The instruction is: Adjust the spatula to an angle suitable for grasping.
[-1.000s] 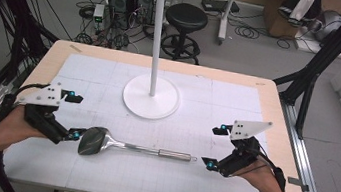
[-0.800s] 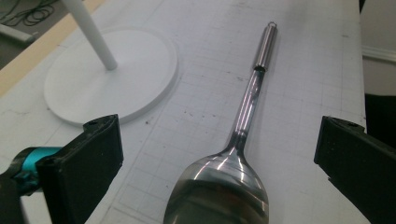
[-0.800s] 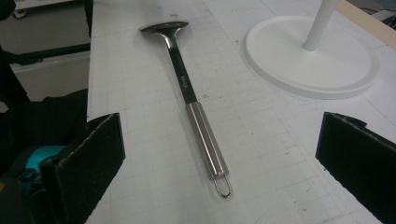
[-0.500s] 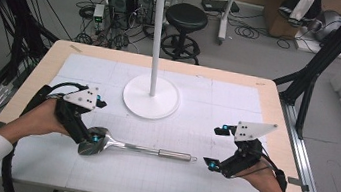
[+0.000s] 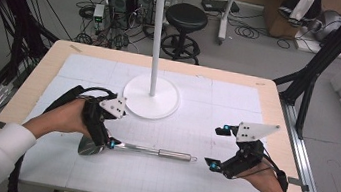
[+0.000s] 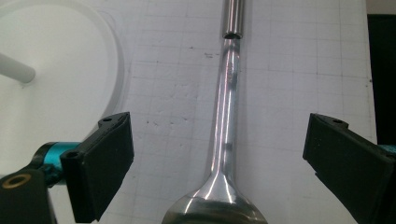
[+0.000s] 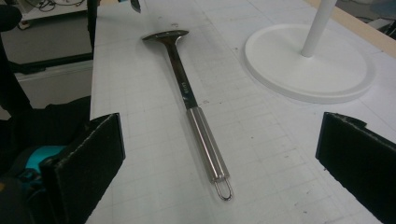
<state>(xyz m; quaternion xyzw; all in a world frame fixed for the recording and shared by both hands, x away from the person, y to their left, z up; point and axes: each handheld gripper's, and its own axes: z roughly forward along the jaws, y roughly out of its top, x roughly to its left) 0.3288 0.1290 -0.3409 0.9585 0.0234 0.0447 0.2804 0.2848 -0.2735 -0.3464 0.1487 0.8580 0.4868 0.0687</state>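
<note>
Metal ladle [image 5: 140, 149] lies flat on the desk [image 5: 259, 93], just in front of the white stand's base [image 5: 151, 97]. Left tool [image 5: 102, 139] sits over the neck by the bowl, jaws spread and just closing, straddling the shaft without touching. Right tool [image 5: 214, 147] spread, empty, near the handle's loop end.

Glossy metal ladle [image 5: 141, 149], matt white stand [image 5: 151, 96]
</note>
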